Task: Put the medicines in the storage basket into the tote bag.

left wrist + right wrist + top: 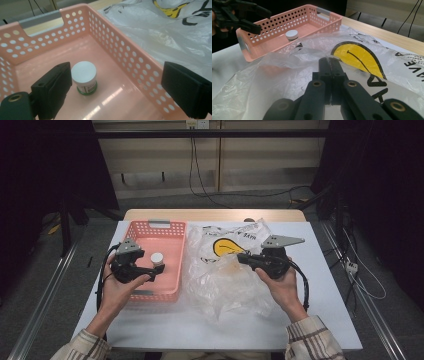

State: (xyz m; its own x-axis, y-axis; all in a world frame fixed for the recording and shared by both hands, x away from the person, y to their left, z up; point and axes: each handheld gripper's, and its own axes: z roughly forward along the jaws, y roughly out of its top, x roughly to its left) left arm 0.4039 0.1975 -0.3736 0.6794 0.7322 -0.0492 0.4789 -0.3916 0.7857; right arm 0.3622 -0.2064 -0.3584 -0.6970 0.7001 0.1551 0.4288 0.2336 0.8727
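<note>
A pink perforated basket (172, 290) stands at the table's left, with a small white-lidded jar (157, 257) upright on its floor. My left gripper (156, 270) hovers open over the basket's near right part. In the left gripper view the jar (84, 76) stands just beside the left jaw, while the right jaw hangs past the basket wall (130, 60). A crumpled clear plastic bag (235, 285) with a yellow logo lies in the middle. My right gripper (241, 258) is shut, and its tips (329, 60) pinch a fold of the bag (359, 55).
The white table top (325, 270) has bare room to the right of the bag and along the front edge. A wooden strip (215, 215) runs behind it. Cables trail across the floor beyond the table.
</note>
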